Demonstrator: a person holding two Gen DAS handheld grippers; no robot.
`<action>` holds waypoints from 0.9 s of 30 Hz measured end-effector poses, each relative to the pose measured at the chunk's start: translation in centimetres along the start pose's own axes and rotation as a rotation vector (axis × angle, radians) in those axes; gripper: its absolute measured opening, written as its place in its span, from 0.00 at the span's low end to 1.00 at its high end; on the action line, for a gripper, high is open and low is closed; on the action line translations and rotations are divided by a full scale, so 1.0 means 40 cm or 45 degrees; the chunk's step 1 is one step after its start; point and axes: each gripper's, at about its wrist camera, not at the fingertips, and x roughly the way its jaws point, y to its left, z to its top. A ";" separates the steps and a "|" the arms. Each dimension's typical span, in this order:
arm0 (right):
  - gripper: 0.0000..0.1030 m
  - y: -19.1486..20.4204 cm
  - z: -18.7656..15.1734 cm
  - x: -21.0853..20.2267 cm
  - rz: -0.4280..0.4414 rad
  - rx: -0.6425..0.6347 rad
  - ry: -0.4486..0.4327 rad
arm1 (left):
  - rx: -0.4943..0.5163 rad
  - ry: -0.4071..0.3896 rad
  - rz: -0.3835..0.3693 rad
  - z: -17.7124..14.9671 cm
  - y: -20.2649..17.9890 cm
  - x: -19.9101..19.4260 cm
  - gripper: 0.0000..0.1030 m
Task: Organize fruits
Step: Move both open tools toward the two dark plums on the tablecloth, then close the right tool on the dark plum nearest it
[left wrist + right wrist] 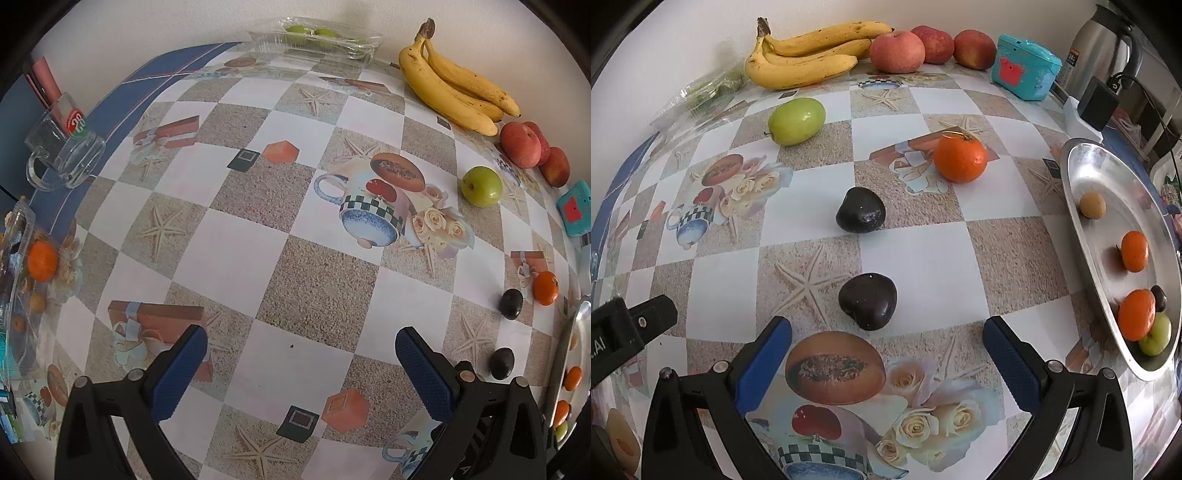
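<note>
Two dark plums are waiting on the bench as the right gripper, fingers open and empty, is lining up on the nearer plum, needing a descent before carrying it to the steel tray at the right edge.

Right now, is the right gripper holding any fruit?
No, the right gripper is open and empty, with the nearest dark fruit lying just ahead.

Glass mug, teal box, kettle

right gripper agape | dark fruit just ahead; tray right
</note>
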 end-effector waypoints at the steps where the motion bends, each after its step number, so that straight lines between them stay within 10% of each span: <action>1: 1.00 0.000 0.001 0.000 0.000 0.000 0.009 | 0.000 0.001 0.000 0.000 0.000 0.000 1.00; 10: 0.97 -0.008 0.019 -0.007 0.003 -0.002 0.050 | -0.004 0.002 -0.002 0.001 0.002 -0.001 1.00; 21: 0.29 -0.024 0.038 -0.036 0.086 0.036 0.012 | 0.000 -0.003 -0.006 0.003 0.004 -0.009 1.00; 27: 0.26 -0.009 0.044 -0.035 0.098 0.029 0.015 | -0.001 -0.006 -0.006 0.003 0.004 -0.010 1.00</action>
